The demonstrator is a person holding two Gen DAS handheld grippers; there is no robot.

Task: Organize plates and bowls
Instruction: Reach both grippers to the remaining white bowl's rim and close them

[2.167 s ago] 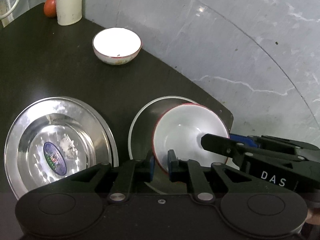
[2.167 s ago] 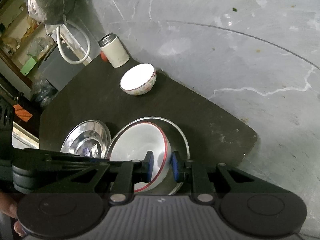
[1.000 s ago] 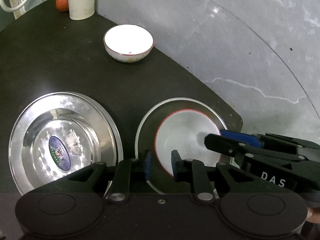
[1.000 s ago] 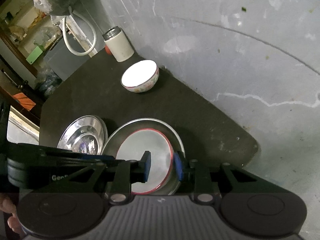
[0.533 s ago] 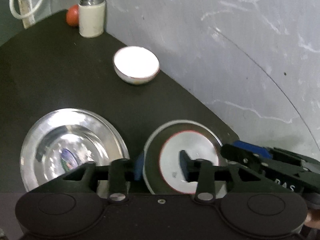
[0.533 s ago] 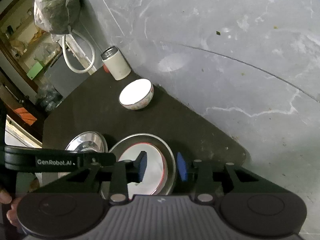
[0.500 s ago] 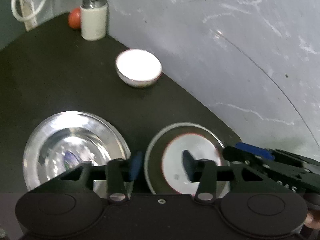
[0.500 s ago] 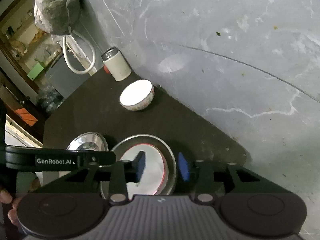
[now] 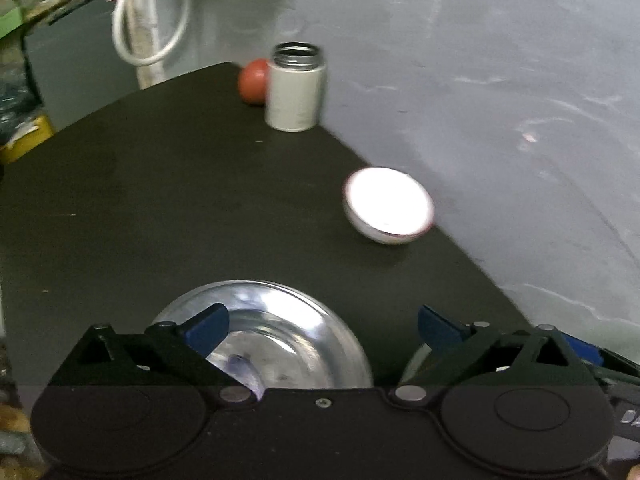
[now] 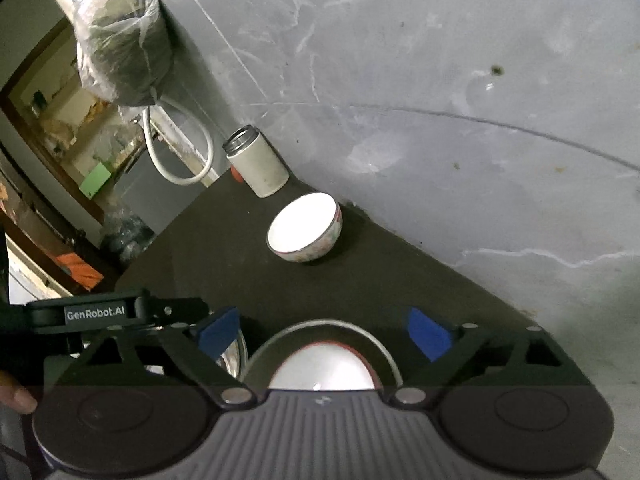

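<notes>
Jaws spread wide and empty on both the left gripper and right gripper; small white red-rimmed ceramic bowl sits mid-frame by the wall, so approach level, straddle its rim squarely, avoiding the cream steel-necked flask

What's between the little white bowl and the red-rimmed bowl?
Only bare dark tabletop between the white bowl and the red-rimmed bowl, seen in the right wrist view.
</notes>
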